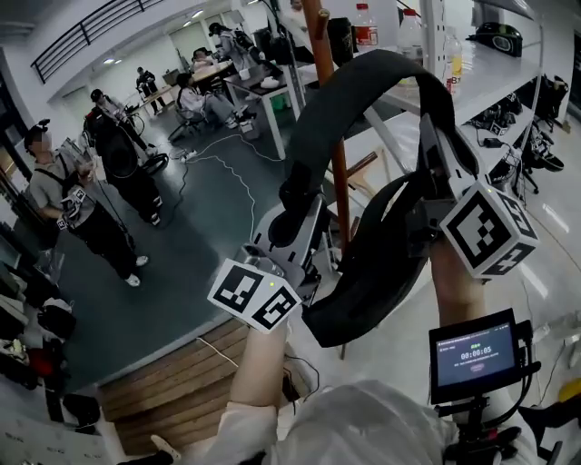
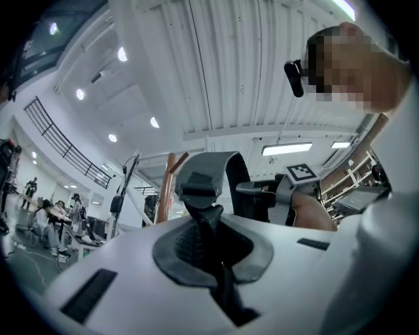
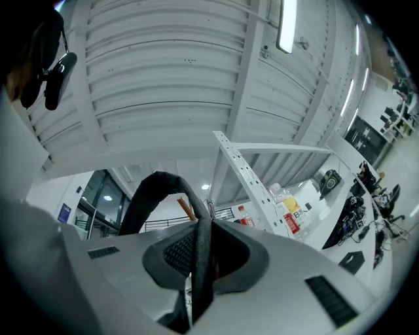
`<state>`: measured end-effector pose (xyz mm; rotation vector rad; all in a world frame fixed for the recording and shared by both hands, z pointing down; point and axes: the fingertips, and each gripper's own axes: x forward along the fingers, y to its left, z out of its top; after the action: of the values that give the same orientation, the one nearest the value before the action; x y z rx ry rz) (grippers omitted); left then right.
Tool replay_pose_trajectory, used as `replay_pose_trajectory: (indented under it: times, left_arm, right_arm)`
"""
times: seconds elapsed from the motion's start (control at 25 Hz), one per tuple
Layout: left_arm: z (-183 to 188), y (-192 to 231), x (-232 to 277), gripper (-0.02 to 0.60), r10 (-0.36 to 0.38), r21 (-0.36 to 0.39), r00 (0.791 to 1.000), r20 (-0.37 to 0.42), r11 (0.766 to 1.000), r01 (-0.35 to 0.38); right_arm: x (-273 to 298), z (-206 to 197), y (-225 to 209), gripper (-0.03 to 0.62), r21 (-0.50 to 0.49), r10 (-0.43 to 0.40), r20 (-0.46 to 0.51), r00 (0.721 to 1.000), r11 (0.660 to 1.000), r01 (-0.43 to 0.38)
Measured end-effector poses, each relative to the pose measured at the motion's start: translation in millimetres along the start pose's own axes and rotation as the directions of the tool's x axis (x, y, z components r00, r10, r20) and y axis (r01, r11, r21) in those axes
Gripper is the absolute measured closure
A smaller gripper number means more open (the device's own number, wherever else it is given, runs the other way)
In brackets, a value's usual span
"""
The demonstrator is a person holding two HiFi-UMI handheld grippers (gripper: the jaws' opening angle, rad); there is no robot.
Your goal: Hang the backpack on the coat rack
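Observation:
The backpack's black shoulder strap point(image 1: 363, 82) arches between my two raised grippers, and a wider padded part point(image 1: 372, 281) hangs below them. My left gripper point(image 1: 295, 207) is shut on the strap's left end, where the webbing point(image 2: 204, 226) runs between the jaws below a grey buckle point(image 2: 198, 183). My right gripper point(image 1: 434, 136) is shut on the right end, pinching the strap point(image 3: 200, 255) edge-on. The coat rack's brown wooden pole point(image 1: 339, 173) rises just behind the strap loop. It shows as the pole point(image 2: 169, 186) in the left gripper view, and a peg tip point(image 3: 186, 209) shows in the right one.
A white shelf point(image 1: 495, 68) with bottles point(image 1: 365, 25) and gear stands at the right. People point(image 1: 64, 204) stand on the dark floor at the left, with tables behind. A wooden platform point(image 1: 172, 386) lies below. A small timer screen point(image 1: 474, 356) sits at the lower right.

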<state>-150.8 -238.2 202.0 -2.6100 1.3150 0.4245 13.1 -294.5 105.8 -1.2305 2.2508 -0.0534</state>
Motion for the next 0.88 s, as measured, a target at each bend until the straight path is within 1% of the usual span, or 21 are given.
replay_pose_trajectory:
  times: [0.16, 0.32, 0.56, 0.76, 0.88]
  left_arm:
    - [30, 5, 12, 0.577, 0.0, 0.041, 0.999, 0.04, 0.999, -0.001]
    - [47, 16, 32, 0.577, 0.008, 0.062, 0.998, 0.059, 0.998, -0.012]
    - [64, 48, 63, 0.577, 0.016, 0.031, 0.998, 0.063, 0.999, -0.018]
    - [79, 89, 80, 0.577, 0.069, -0.006, 0.995, 0.069, 0.998, -0.068]
    - [80, 103, 93, 0.577, 0.106, -0.025, 0.993, 0.048, 0.994, -0.105]
  right_arm:
    - [10, 30, 4, 0.551, -0.037, -0.025, 0.039, 0.999, 0.999, 0.026]
    - [30, 52, 4, 0.551, -0.088, -0.04, 0.055, 0.998, 0.995, 0.045]
    - [75, 66, 1, 0.551, -0.152, -0.097, 0.027, 0.995, 0.983, 0.1]
    - [113, 68, 12, 0.551, -0.212, -0.141, 0.006, 0.99, 0.967, 0.139]
    - [128, 68, 11, 0.551, -0.264, -0.158, -0.016, 0.987, 0.953, 0.148]
